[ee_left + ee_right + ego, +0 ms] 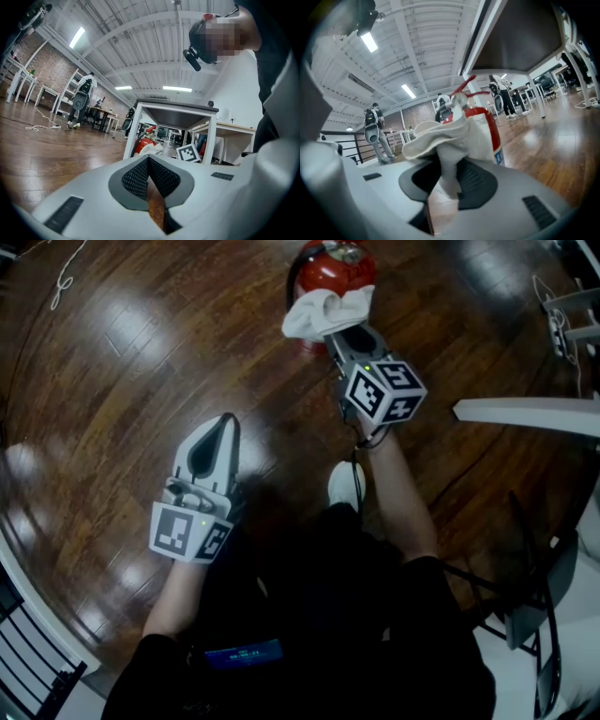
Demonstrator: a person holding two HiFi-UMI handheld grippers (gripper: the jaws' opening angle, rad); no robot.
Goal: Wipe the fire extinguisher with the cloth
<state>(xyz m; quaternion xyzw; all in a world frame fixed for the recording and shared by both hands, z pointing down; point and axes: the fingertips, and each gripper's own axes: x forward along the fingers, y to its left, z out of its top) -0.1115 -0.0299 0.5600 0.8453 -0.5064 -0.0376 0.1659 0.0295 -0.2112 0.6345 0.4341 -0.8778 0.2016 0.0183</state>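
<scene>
The dark, glossy wooden floor (122, 352) fills most of the head view, with a white table (525, 413) edging in at the right. The red fire extinguisher (330, 268) stands upright on the floor at the far centre, just beyond the person's right arm. In the right gripper view its body (485, 126) rises straight ahead, with the lever and hose at the top. The right gripper (352, 341) reaches toward it, its jaws clamped on a fold of the white cloth (323, 313). The rest of the cloth (440, 140) blooms out past the tips against the near side of the cylinder, though whether it actually touches the metal cannot be told. The left gripper (220, 427) hangs near and to the left, well apart from the extinguisher, its jaws closed tip to tip with nothing between them. The wiping looks to be at or near first contact, high on the body. To do it well, the loose bunch should meet the cylinder broadly rather than at one corner, so the right gripper ought to lean in until the cloth flattens, then draw down and around the curve in overlapping passes. Pressure should stay modest — the extinguisher stands unbraced and could tip away. The idle left gripper could steady it near the top, and the cloth should keep clear of the lever and hose, where it could snag.
</scene>
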